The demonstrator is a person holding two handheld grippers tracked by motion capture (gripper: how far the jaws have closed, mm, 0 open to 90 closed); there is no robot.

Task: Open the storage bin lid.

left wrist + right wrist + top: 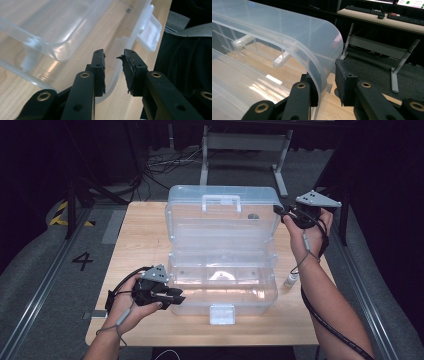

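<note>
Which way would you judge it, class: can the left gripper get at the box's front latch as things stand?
Probably yes. The left gripper sits at the box front left corner, the latch is close along the same wall, and bare table lies between.

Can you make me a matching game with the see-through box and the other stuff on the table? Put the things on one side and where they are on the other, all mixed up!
Things:
1. lid
2. white latch
3. small bottle
4. left gripper

Places:
A. lying on the table to the right of the box
B. standing open at the far side of the box
C. at the box's near left corner
D. in the middle of the box's near wall

Pairs: 1-B, 2-D, 3-A, 4-C
</note>
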